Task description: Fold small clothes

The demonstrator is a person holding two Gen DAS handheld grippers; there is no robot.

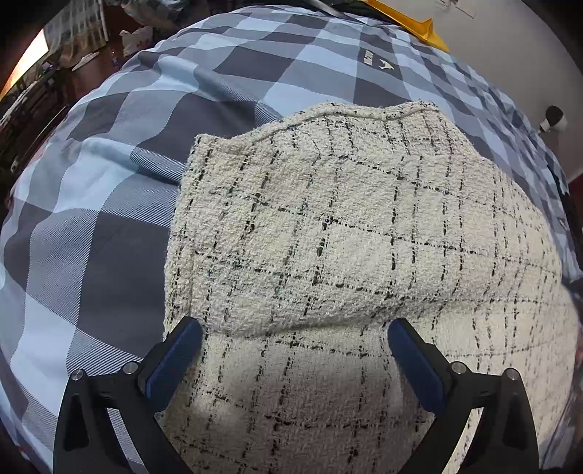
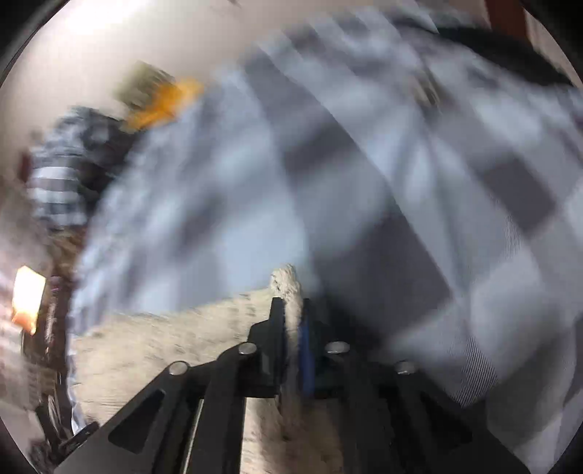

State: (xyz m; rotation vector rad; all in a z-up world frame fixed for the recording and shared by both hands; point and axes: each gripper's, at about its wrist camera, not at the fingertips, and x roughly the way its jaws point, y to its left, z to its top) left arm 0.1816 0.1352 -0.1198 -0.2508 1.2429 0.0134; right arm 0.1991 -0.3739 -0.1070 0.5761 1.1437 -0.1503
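A cream tweed garment (image 1: 346, 218) with thin black check lines lies on a blue, grey and white checked bedspread (image 1: 109, 218), its near part doubled over into a soft fold. My left gripper (image 1: 293, 326) hangs just above that fold, open, with blue pads (image 1: 175, 361) wide apart and nothing pinched. The right wrist view is blurred. In it my right gripper (image 2: 291, 302) is shut on an edge of the same cream garment (image 2: 164, 339). A tuft of fabric sticks up between the fingers, over the bedspread (image 2: 400, 182).
A yellow object (image 1: 411, 22) lies at the bed's far edge by a pale wall. A small white and black device (image 1: 554, 118) sits at the right edge. To the left the bed drops to a dark floor with clutter (image 1: 83, 62).
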